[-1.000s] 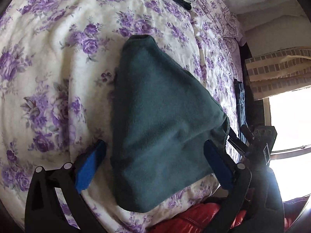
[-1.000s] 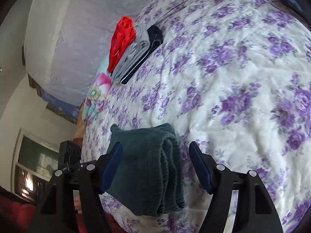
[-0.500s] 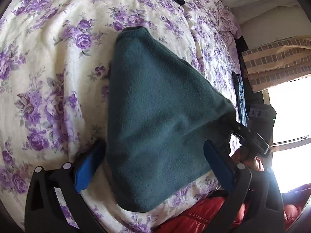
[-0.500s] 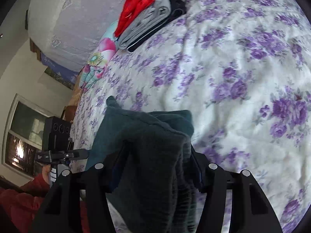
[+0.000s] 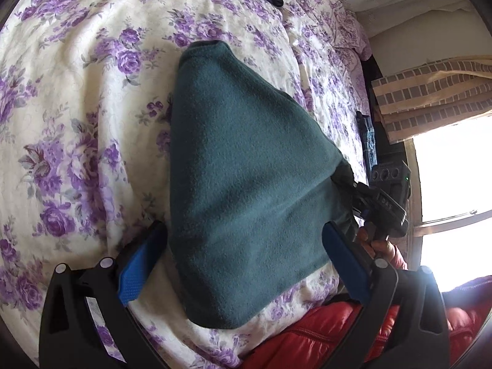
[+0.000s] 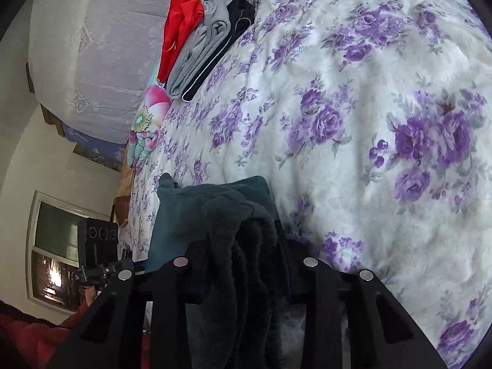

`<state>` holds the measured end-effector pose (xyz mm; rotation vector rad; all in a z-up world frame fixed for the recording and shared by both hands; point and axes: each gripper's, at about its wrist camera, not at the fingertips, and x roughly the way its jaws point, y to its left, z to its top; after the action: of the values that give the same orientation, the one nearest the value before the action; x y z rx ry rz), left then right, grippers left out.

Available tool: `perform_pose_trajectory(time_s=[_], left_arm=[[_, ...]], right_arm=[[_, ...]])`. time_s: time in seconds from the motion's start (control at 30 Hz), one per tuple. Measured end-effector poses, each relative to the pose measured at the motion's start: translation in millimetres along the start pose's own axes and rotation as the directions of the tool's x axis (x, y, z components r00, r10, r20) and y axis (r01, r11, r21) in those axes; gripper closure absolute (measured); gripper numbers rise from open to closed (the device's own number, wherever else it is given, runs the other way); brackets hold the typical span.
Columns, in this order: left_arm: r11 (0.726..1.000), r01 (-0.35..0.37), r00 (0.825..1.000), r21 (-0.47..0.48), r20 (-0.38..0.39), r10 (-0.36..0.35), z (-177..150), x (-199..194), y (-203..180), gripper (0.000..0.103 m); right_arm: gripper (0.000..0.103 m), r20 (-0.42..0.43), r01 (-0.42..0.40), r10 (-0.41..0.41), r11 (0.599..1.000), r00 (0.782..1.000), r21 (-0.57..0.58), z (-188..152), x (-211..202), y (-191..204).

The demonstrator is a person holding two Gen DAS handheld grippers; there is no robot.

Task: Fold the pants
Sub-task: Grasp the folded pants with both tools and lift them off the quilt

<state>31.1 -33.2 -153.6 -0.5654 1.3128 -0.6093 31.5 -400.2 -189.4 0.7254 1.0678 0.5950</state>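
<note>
The left gripper (image 5: 243,252) has its jaws wide apart, and its two blue pads (image 5: 138,272) stand on both sides of the pants (image 5: 246,166) without pressing them. The pants are dark green, of a soft fleece cloth, folded into a thick bundle that is narrow at the far end and broad near the gripper. The bundle lies on the bedspread (image 5: 77,107), which is cream with purple flowers, and its near part fills the space between the open pads.

The right gripper (image 6: 243,270) has its jaws clamped on the pants (image 6: 215,203) at one edge of the bundle; there several folded layers of the cloth are pressed together between the black fingers. The gripper pads are hidden by the cloth. In the left wrist view the right gripper (image 5: 366,196) meets the right corner of the bundle.

Farther on the bedspread (image 6: 369,92), well apart from the pants, lies a stack of folded clothes (image 6: 200,40): red, grey and black
</note>
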Motion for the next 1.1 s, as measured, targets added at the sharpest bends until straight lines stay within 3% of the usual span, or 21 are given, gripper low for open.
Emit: perform_pose_trajectory(time_s=[0.2,0.27,0.33,0.4,0.5,0.67,0.83,1.0,1.1], left_arm=[[0.995,0.094,0.995,-0.030,-0.027,-0.095,-15,-3,11,0.011],[0.996,0.079,0.997,-0.048,-0.008,-0.079,-14,-4,16,0.030],[0.997,0.052,0.999,-0.065,0.002,-0.052,-14,-5,21,0.059],[0.995,0.048,0.999,-0.090,0.010,-0.047,-14,-6,27,0.070],[0.996,0.030,0.999,-0.089,0.016,-0.028,-14,-7,24,0.071],[0.990,-0.122,0.992,0.066,0.009,0.122,-11,-4,-6,0.073],[0.985,-0.153,0.988,0.082,0.027,0.151,-9,-7,-10,0.082],[0.967,-0.213,0.977,0.137,0.031,0.211,-8,-4,-24,0.082],[0.970,-0.215,0.976,0.110,0.006,0.216,-4,4,-16,0.078]], right_arm=[[0.071,-0.011,-0.006,0.006,1.000,1.000,0.004,1,0,-2],[0.071,-0.009,-0.006,0.006,1.000,1.000,0.009,2,0,-2],[0.071,-0.008,0.005,-0.005,1.000,1.000,0.022,2,1,0],[0.070,-0.010,0.018,-0.018,0.999,1.000,0.046,3,1,3],[0.073,-0.006,0.059,-0.059,0.998,0.998,0.038,1,-1,14],[0.078,0.053,0.138,-0.133,0.986,0.990,-0.092,-1,-15,49],[0.079,0.102,0.215,-0.197,0.953,0.975,-0.214,-4,-21,81],[0.079,0.111,0.233,-0.212,0.942,0.971,-0.239,-1,-22,88],[0.079,0.101,0.232,-0.214,0.944,0.972,-0.234,1,-20,87]])
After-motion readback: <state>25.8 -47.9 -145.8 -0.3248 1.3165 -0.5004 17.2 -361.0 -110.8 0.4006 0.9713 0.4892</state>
